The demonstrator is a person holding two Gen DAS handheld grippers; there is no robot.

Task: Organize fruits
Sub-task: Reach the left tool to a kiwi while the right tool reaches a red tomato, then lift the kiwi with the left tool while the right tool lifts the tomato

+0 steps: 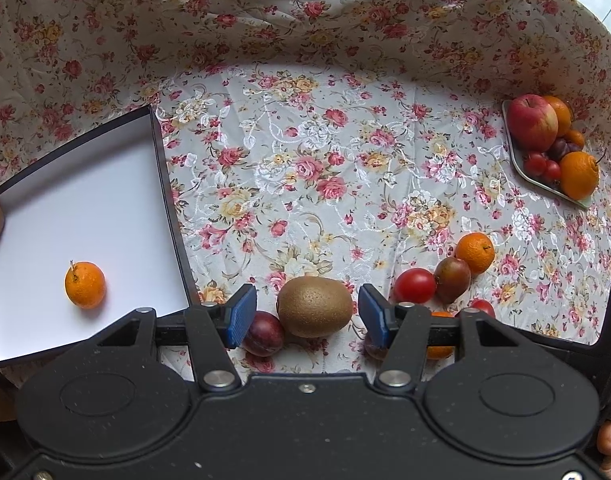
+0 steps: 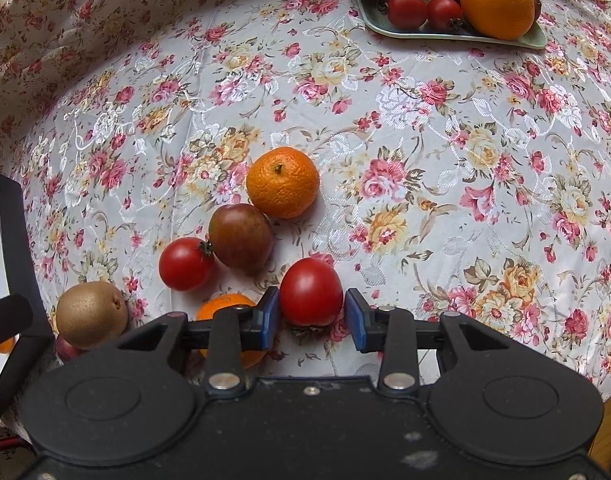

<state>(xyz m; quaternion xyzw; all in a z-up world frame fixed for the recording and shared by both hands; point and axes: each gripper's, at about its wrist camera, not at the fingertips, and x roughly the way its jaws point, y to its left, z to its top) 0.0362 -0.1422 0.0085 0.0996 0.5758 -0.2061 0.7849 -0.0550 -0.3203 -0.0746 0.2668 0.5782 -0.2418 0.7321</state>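
Brown kiwi (image 1: 314,306) between open left claw (image 1: 307,315); no legible writing.

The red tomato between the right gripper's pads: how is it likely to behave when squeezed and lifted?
The tomato looks smooth and glossy, so it may slip between the right gripper pads. Being round, it would probably roll on the tablecloth if nudged. Thin skin suggests it bruises under a hard squeeze.
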